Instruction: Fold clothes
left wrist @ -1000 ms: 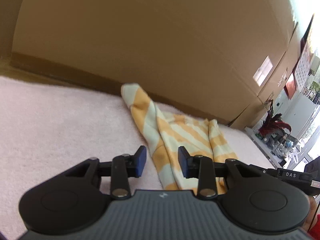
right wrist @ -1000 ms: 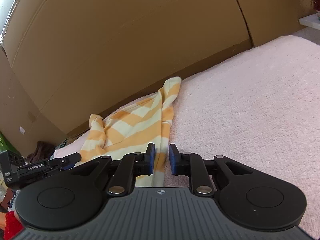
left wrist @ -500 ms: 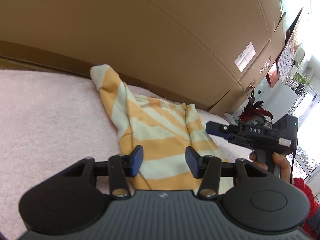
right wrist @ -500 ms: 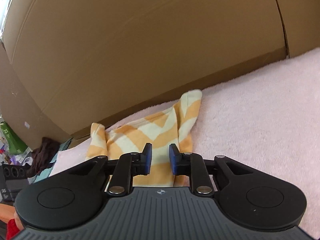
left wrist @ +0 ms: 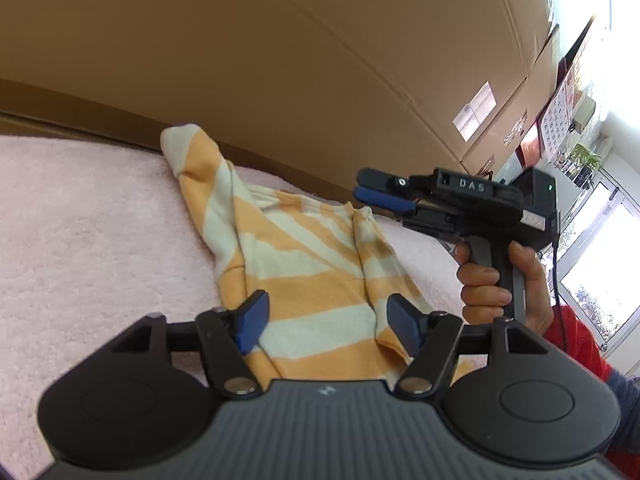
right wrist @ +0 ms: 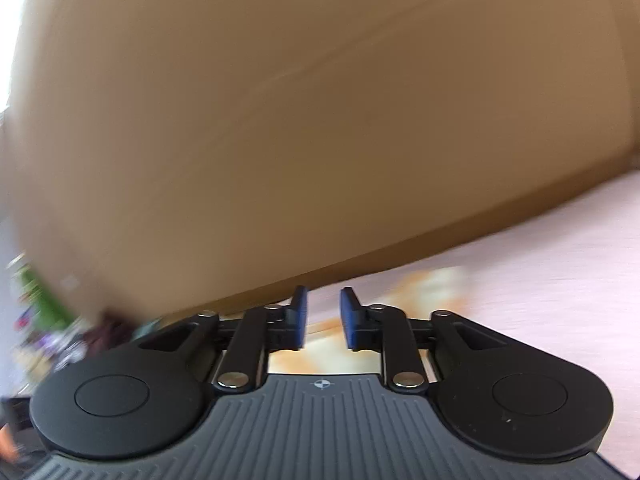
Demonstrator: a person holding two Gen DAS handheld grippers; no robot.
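- Lying crumpled on the fuzzy pink blanket (left wrist: 88,216), the orange-and-cream striped shirt (left wrist: 296,272) sits just before the smooth cardboard boxes (left wrist: 280,60).
- Left gripper (left wrist: 328,320) hangs over the shirt's near hem, fingers spreading, pinching nothing.
- Right gripper (left wrist: 380,196), beyond the shirt, is parting too, empty.
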